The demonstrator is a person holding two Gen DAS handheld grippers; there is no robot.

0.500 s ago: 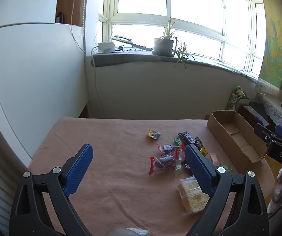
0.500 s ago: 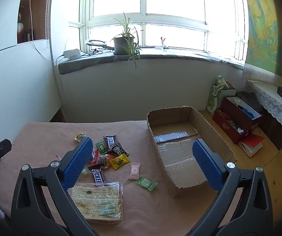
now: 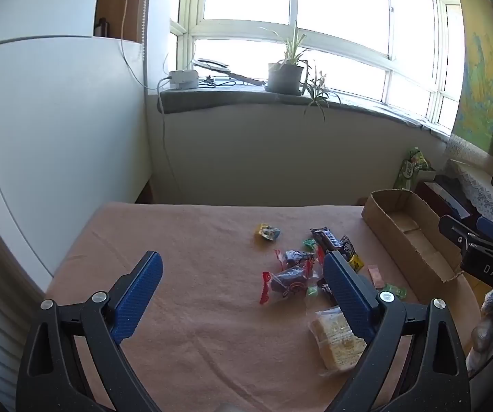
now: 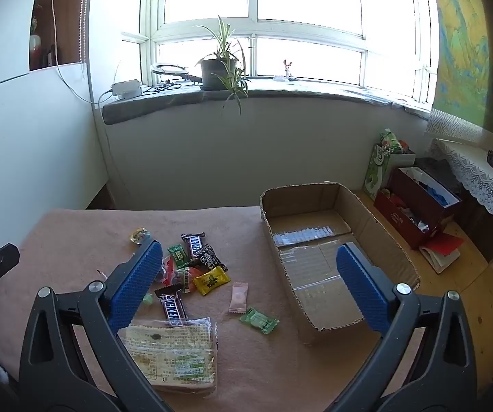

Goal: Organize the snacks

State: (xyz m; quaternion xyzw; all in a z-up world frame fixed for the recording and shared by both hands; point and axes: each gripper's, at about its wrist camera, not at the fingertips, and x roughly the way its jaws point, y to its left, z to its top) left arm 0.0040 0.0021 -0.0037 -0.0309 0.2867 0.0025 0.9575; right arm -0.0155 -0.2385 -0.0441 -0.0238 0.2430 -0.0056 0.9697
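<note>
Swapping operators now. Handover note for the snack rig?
Left hand-held gripper: open, empty, above the pink tablecloth.
Right hand-held gripper: open, empty, between the snack pile and the box.
Brown cardboard box: at the table's right edge, no snacks in it.
Snacks all loose on the cloth: Snickers bar, yellow candy packet, pink wrapped sweet, green wrapped sweet, large clear-wrapped cracker pack.
Done: nothing.
Left: everything, presumably into the box.

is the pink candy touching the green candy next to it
Apart. The right wrist view shows bare cloth between the pink candy and the green candy.
</note>
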